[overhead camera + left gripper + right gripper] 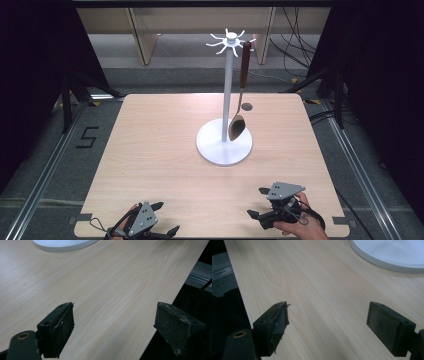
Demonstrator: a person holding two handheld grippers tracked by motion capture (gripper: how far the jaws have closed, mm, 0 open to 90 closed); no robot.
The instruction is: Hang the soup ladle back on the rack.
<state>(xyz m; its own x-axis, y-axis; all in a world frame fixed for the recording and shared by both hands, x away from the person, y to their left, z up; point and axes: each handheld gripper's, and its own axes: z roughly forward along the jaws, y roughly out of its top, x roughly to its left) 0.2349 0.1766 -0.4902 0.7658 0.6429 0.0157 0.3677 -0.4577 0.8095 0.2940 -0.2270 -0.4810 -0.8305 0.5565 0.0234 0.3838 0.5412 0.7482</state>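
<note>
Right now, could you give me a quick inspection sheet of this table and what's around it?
Surface: pale wood table, bare in front.
Job's things: white stand with hooks; spoon hanging from one, bowl down near the base.
Clutter: small dark disc beyond the stand.
Grippers: left gripper and right gripper at the near edge, both open, holding nothing.
Cables: dark cables on the floor behind.
Surroundings: grey floor, a "5" mark, black curtains.

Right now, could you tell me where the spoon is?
In the high view, the spoon hangs from a hook on the white stand, right of its pole, bowl just above the round base.
</note>
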